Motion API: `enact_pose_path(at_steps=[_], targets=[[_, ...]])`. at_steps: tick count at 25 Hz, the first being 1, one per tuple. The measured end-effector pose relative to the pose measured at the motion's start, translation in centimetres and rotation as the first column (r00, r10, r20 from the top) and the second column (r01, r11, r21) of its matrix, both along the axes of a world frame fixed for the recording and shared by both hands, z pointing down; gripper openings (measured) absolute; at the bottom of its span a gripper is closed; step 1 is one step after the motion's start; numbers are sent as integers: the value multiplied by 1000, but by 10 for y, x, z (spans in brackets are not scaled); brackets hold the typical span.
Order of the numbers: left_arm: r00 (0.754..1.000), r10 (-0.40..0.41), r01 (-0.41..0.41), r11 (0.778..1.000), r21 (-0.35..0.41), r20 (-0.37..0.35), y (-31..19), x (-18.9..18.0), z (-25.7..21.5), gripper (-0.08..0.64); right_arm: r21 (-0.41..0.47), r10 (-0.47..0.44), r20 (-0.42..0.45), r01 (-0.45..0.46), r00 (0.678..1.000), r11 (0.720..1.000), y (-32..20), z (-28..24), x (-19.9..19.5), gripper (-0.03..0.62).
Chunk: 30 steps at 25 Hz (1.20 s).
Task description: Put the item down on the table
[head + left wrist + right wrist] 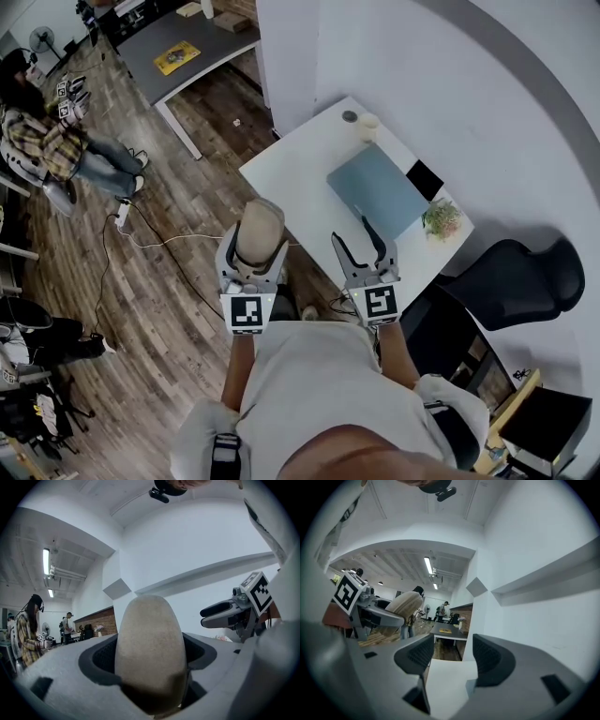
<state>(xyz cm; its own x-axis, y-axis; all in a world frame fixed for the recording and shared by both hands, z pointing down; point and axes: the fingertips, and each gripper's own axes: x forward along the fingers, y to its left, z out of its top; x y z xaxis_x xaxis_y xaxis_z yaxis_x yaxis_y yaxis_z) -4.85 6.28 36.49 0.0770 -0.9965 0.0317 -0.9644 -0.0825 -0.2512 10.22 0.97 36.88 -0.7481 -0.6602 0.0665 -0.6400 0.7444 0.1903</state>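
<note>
A tan, rounded oval item (260, 230) sits between the jaws of my left gripper (255, 247), which is shut on it and held in the air near the white table's (300, 178) near-left corner. In the left gripper view the item (149, 639) fills the gap between the dark pads (101, 656). My right gripper (353, 234) hovers beside it over the table's near edge, open and empty. In the right gripper view its jaws (452, 658) stand apart over the white table (445, 686), with the left gripper and item (402, 603) at left.
On the table lie a closed blue-grey laptop (375, 189), a small potted plant (441, 218), a cup (367, 125) and a black flat thing (424, 178). A black office chair (525, 272) stands at right. A person (47, 131) stands far left by a grey desk (178, 42).
</note>
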Motion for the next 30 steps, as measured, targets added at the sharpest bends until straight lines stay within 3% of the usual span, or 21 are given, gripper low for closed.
enact_pose_path(at_steps=[14, 18, 21, 30], targets=[[998, 67, -67, 998, -21, 4, -82, -58, 5, 394, -5, 65, -14, -65, 998, 998, -73, 1, -56, 259], [996, 81, -83, 996, -43, -38, -103, -77, 3, 396, -10, 100, -23, -100, 995, 995, -91, -1, -74, 256], [993, 117, -117, 993, -26, -7, -120, -93, 3, 396, -16, 122, -29, -122, 992, 992, -103, -1, -89, 255], [984, 179, -179, 983, -36, -15, -161, -133, 12, 396, -19, 188, -55, -189, 981, 982, -134, 5, -124, 249]])
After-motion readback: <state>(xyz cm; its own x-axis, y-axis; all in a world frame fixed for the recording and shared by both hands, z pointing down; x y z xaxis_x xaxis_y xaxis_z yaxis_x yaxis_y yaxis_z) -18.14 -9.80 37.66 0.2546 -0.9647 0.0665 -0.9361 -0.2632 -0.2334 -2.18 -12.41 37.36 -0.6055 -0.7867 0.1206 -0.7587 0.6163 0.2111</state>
